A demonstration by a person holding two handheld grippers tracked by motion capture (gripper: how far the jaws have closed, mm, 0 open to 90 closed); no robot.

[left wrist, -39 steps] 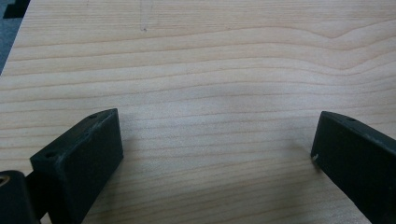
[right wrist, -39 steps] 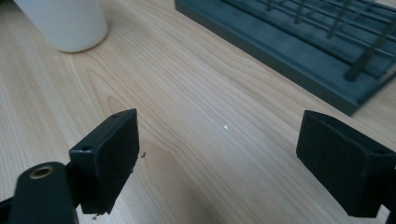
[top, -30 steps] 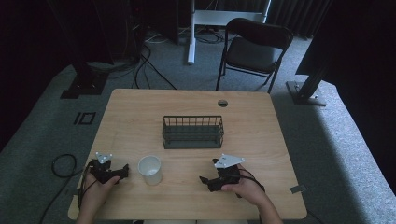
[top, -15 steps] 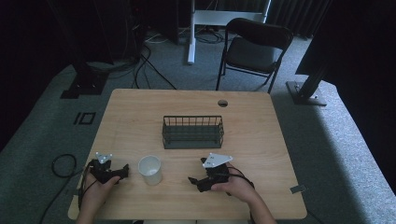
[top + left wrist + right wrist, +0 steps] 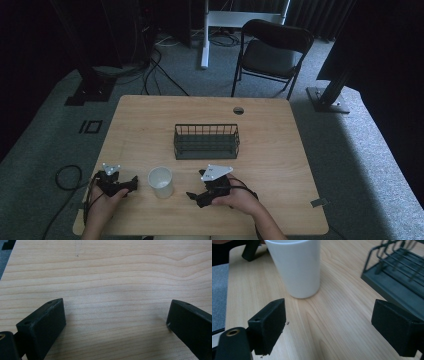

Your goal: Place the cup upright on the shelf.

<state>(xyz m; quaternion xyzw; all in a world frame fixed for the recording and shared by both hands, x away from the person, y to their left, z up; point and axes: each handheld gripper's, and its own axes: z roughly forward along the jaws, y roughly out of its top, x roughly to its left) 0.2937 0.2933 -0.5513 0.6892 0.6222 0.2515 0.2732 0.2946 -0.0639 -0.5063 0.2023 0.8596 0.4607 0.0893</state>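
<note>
- High view: a white plastic cup (image 5: pixel 161 182) is seen upright on the light wooden table (image 5: pixel 270 150), between the left gripper (image 5: pixel 131 183) and the right gripper (image 5: pixel 192 197). A dark wire basket (image 5: pixel 206 141) is set behind.
- Left gripper view: the jaws are spread wide over bare wood.
- Right gripper view: the jaws are held wide apart, and the cup is seen near them, not touched.

cup (image 5: pixel 297 267): rim cut off by top edge, right gripper view
rack (image 5: pixel 397 272): cut by top + right edges, far wires blurred
left gripper (image 5: pixel 252 250): one dark jaw showing behind cup, rest out of frame
forearms: cut off at bottom edge, high view
</note>
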